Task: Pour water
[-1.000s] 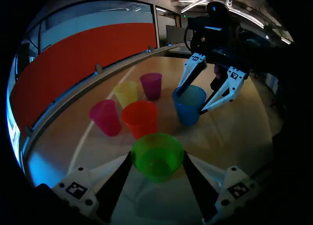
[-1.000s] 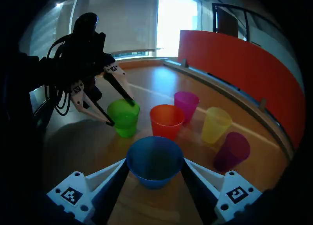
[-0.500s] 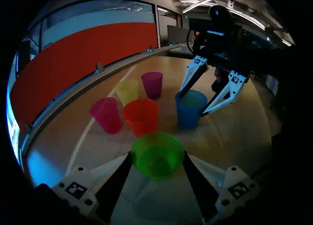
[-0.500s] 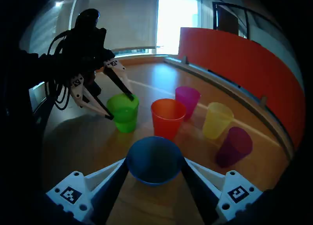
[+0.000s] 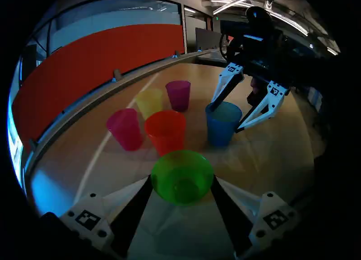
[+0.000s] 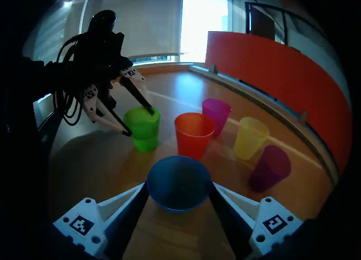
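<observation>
Now left tongs [image 5: 182,182] clamped on green cup [image 5: 182,173] — right tongs [image 6: 179,188] clamped on blue cup [image 6: 179,181], both cups upright.

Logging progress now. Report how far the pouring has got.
Done: the left gripper is shut on the green cup, the right gripper on the blue cup. In hand: both cups are upright, facing each other. Left: the pour itself; neither cup tilts, and I cannot tell whether either holds water.
</observation>
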Action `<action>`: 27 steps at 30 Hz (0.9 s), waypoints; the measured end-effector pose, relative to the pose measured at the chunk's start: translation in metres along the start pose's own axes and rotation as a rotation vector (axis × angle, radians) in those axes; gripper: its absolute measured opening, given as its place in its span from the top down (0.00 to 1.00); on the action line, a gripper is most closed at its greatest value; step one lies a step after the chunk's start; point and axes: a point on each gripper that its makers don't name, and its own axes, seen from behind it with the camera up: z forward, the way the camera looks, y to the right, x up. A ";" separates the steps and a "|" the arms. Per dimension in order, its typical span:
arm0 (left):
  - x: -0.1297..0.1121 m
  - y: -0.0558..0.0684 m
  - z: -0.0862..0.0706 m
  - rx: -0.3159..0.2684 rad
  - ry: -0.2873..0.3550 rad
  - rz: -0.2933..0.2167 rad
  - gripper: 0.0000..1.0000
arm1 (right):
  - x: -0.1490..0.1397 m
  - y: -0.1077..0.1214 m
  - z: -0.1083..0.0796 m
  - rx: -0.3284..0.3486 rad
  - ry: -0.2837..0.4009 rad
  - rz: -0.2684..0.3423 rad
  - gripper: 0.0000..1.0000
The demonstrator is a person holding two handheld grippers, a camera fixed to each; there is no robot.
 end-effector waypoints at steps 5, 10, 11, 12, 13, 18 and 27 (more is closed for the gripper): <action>0.000 0.001 -0.001 -0.001 -0.001 -0.003 0.10 | -0.001 -0.001 0.000 -0.001 -0.002 -0.004 0.04; -0.002 0.002 -0.003 -0.008 -0.011 -0.014 0.10 | -0.003 -0.002 -0.001 -0.002 -0.005 -0.007 0.04; -0.002 0.002 -0.003 -0.010 -0.014 -0.016 0.10 | -0.003 -0.002 -0.002 -0.002 -0.005 -0.006 0.04; -0.003 0.002 -0.003 -0.011 -0.016 -0.019 0.10 | -0.003 -0.003 -0.002 -0.002 -0.005 -0.006 0.04; -0.003 0.002 -0.003 -0.012 -0.019 -0.020 0.10 | -0.004 -0.003 -0.003 -0.002 -0.006 -0.006 0.04; -0.009 0.004 -0.003 -0.015 -0.036 -0.019 0.10 | -0.006 -0.005 -0.005 -0.004 -0.009 -0.007 0.04; -0.017 0.004 -0.010 -0.006 -0.056 -0.010 0.10 | -0.012 -0.007 -0.010 -0.012 -0.017 -0.006 0.04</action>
